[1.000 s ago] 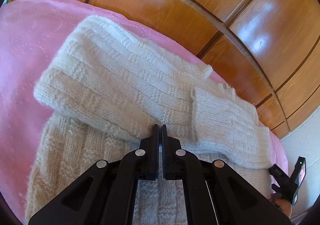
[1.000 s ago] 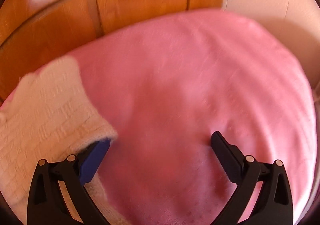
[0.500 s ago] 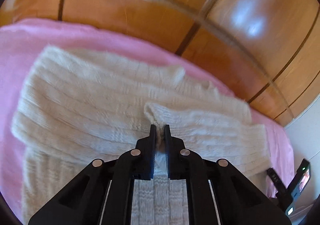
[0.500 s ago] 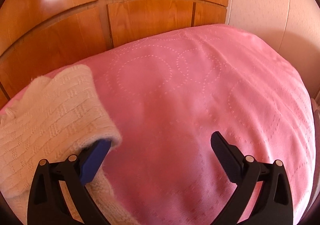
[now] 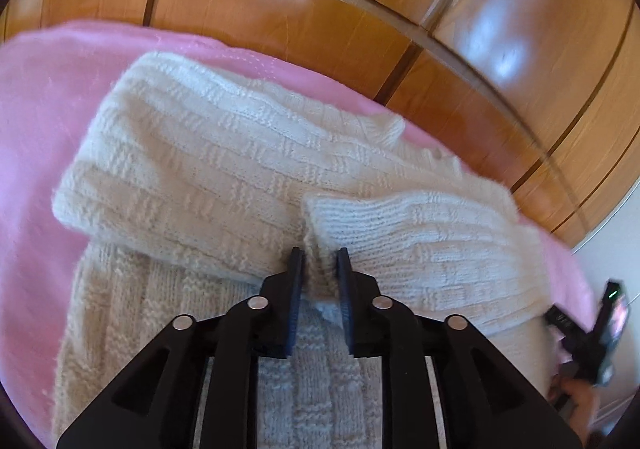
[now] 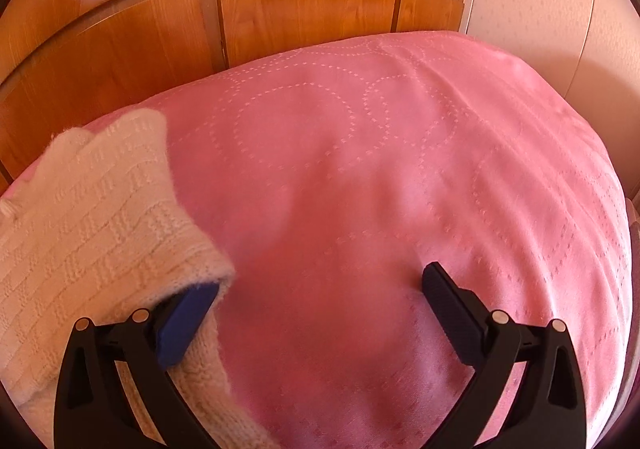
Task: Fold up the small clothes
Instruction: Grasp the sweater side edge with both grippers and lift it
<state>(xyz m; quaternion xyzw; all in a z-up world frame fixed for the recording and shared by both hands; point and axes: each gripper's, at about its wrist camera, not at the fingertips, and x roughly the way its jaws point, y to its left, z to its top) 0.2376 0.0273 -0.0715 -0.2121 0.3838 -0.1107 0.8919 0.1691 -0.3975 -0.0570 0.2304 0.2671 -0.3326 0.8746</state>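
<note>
Left wrist view has the left gripper (image 5: pixel 319 261) narrowly pinching a sleeve cuff of the cream knitted sweater (image 5: pixel 224 173) lying on the pink quilted bedspread (image 6: pixel 400 177), right gripper (image 6: pixel 320 291) spread wide and empty, so probably lay that cuff flat before letting go.

We look along our right gripper (image 6: pixel 320 293), its two black fingers spread wide apart above a pink bedspread (image 6: pixel 400 177) stitched with dotted circles. A cream, textured knitted garment (image 6: pixel 92 217) lies folded at the left; its edge drapes over the blue pad of the left finger (image 6: pixel 186 319). The right finger touches nothing. Glossy brown wooden panels (image 6: pixel 160 21) stand behind the bed.
</note>
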